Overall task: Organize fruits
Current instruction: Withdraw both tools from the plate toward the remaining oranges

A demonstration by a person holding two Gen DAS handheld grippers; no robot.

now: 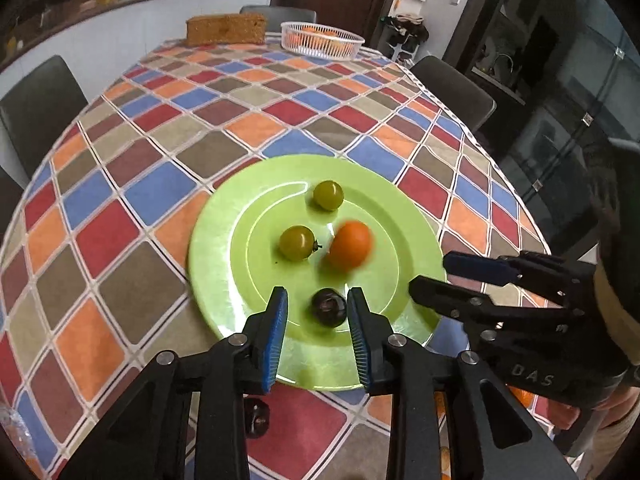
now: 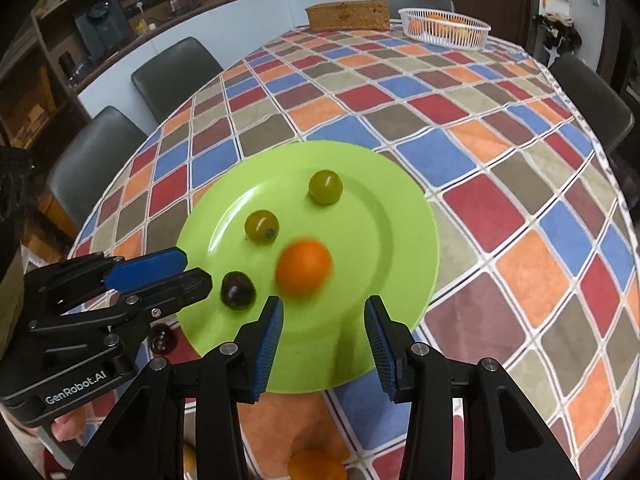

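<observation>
The left gripper (image 1: 317, 304) hung over the near edge of the green plate (image 1: 224, 240), its blue pads spread a little, and the dark plum-coloured fruit (image 1: 329, 307) sat on the plate between the fingertips; neither pad pressed on it. A gap showed on both sides of that fruit. The right gripper (image 2: 324, 312) pointed down at the same plate from the other side, jaws parted and holding nothing, with the orange fruit (image 2: 304, 267) lying just beyond its tips, blurred in both views. Each gripper showed in the other's camera, coming in low from the side at the plate's rim.

Farther in on the plate lay two green fruits, the nearer green fruit (image 1: 297, 242) just beside the orange one and the farther green fruit (image 1: 328, 195) apart, towards the far side. Off the plate, on the chequered tablecloth (image 1: 160, 128), another dark fruit (image 1: 256, 416) rested close under the left gripper, and a second orange fruit (image 2: 316, 466) lay near the table edge below the right one. At the far end of the table stood a white basket (image 1: 322, 40) with orange fruit inside and a brown woven box (image 1: 226, 29). Dark chairs (image 1: 40, 108) ringed the table.
</observation>
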